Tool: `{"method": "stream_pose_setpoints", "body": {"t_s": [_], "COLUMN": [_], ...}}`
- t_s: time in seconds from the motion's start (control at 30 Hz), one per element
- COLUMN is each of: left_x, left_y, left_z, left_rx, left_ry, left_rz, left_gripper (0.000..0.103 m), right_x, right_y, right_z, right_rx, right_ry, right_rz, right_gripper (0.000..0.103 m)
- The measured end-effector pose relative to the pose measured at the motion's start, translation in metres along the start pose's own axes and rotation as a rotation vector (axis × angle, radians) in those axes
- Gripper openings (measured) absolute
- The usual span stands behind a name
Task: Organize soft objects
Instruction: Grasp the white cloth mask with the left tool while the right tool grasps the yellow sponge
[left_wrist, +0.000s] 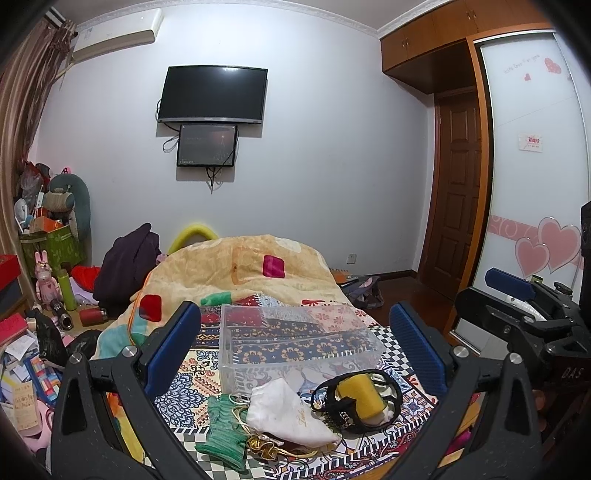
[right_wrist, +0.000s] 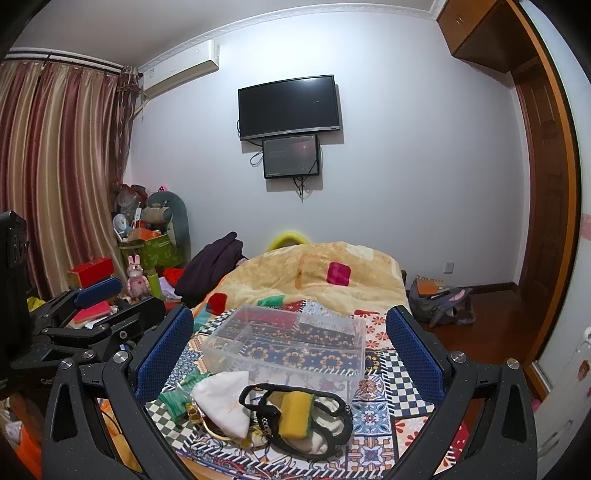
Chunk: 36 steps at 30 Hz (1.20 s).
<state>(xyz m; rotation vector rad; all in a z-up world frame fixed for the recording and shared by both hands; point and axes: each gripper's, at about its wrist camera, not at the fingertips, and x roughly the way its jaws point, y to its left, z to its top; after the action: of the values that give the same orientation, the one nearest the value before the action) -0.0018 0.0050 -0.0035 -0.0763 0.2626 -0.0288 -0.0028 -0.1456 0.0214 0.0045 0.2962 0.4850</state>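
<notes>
A clear plastic box (left_wrist: 295, 343) (right_wrist: 291, 345) stands empty on the patterned bedcover. In front of it lies a pile of soft things: a green knitted piece (left_wrist: 221, 428) (right_wrist: 173, 400), a white cloth pouch (left_wrist: 284, 410) (right_wrist: 223, 400), a yellow sponge (left_wrist: 356, 395) (right_wrist: 295, 413) lying on a black-trimmed cloth (left_wrist: 391, 391) (right_wrist: 332, 424), and a gold trinket (left_wrist: 262, 448). My left gripper (left_wrist: 295, 347) is open above the pile, empty. My right gripper (right_wrist: 290, 350) is open and empty, just right of the left one.
A bunched yellow quilt (left_wrist: 251, 266) lies behind the box. Clutter, boxes and toys (left_wrist: 55, 280) crowd the left side. A bag (right_wrist: 439, 299) sits on the wooden floor at the right, by a wardrobe (left_wrist: 535, 166). A TV (left_wrist: 212, 94) hangs on the far wall.
</notes>
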Motion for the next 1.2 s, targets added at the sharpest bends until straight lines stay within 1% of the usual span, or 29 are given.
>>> {"method": "stream_pose_setpoints", "body": {"t_s": [0.17, 0.23, 0.3, 0.33, 0.37, 0.4, 0.43, 0.47, 0.53, 0.57, 0.6, 0.63, 0.7, 0.73, 0.8, 0.87, 0.97, 1.1, 1.17, 1.2], "left_x": [0.015, 0.023, 0.032, 0.038, 0.042, 0.05, 0.054, 0.06, 0.071, 0.076, 0.08, 0.084, 0.089, 0.092, 0.097, 0.102, 0.11, 0.117, 0.118, 0.118], "left_y": [0.006, 0.009, 0.012, 0.013, 0.014, 0.016, 0.016, 0.019, 0.024, 0.026, 0.028, 0.03, 0.034, 0.036, 0.039, 0.04, 0.043, 0.043, 0.043, 0.042], "left_z": [-0.008, -0.012, -0.019, -0.023, -0.027, -0.032, -0.037, -0.042, -0.051, -0.056, -0.059, -0.064, -0.073, -0.078, -0.088, -0.094, -0.1, -0.107, -0.108, -0.108], "left_rx": [0.003, 0.0, -0.005, -0.006, -0.006, -0.006, -0.009, -0.016, -0.032, -0.04, -0.044, -0.048, -0.052, -0.053, -0.054, -0.057, -0.063, -0.053, -0.051, -0.049], "left_ry": [0.051, 0.078, 0.109, 0.13, 0.149, 0.182, 0.201, 0.229, 0.268, 0.29, 0.305, 0.325, 0.357, 0.373, 0.402, 0.423, 0.451, 0.468, 0.465, 0.461], "left_rz": [-0.003, -0.002, -0.011, -0.014, -0.018, -0.022, -0.024, -0.03, -0.037, -0.043, -0.046, -0.048, -0.054, -0.056, -0.056, -0.052, -0.054, -0.048, -0.05, -0.051], "left_gripper": [0.103, 0.103, 0.102, 0.099, 0.095, 0.088, 0.085, 0.084, 0.078, 0.076, 0.072, 0.068, 0.063, 0.06, 0.057, 0.055, 0.048, 0.035, 0.029, 0.024], "right_x": [0.015, 0.024, 0.037, 0.042, 0.047, 0.052, 0.054, 0.059, 0.065, 0.068, 0.071, 0.074, 0.08, 0.081, 0.086, 0.091, 0.1, 0.109, 0.11, 0.108], "right_y": [-0.012, -0.019, -0.03, -0.033, -0.035, -0.037, -0.037, -0.038, -0.037, -0.037, -0.036, -0.035, -0.035, -0.034, -0.035, -0.034, -0.033, -0.029, -0.028, -0.028], "right_z": [-0.009, -0.014, -0.024, -0.028, -0.033, -0.038, -0.042, -0.048, -0.056, -0.06, -0.064, -0.068, -0.074, -0.075, -0.079, -0.084, -0.091, -0.098, -0.099, -0.098], "right_rx": [0.026, 0.048, 0.092, 0.108, 0.117, 0.118, 0.117, 0.113, 0.11, 0.111, 0.111, 0.109, 0.107, 0.109, 0.117, 0.12, 0.122, 0.109, 0.106, 0.103], "right_ry": [0.042, 0.073, 0.127, 0.151, 0.172, 0.198, 0.213, 0.24, 0.276, 0.296, 0.316, 0.333, 0.36, 0.371, 0.396, 0.418, 0.45, 0.485, 0.482, 0.474], "right_rz": [-0.007, -0.009, 0.007, 0.018, 0.022, 0.024, 0.025, 0.026, 0.037, 0.047, 0.057, 0.065, 0.077, 0.085, 0.1, 0.107, 0.118, 0.126, 0.125, 0.124], "right_gripper": [0.103, 0.103, 0.103, 0.102, 0.1, 0.095, 0.092, 0.087, 0.08, 0.075, 0.069, 0.067, 0.059, 0.057, 0.05, 0.045, 0.037, 0.027, 0.026, 0.026]}}
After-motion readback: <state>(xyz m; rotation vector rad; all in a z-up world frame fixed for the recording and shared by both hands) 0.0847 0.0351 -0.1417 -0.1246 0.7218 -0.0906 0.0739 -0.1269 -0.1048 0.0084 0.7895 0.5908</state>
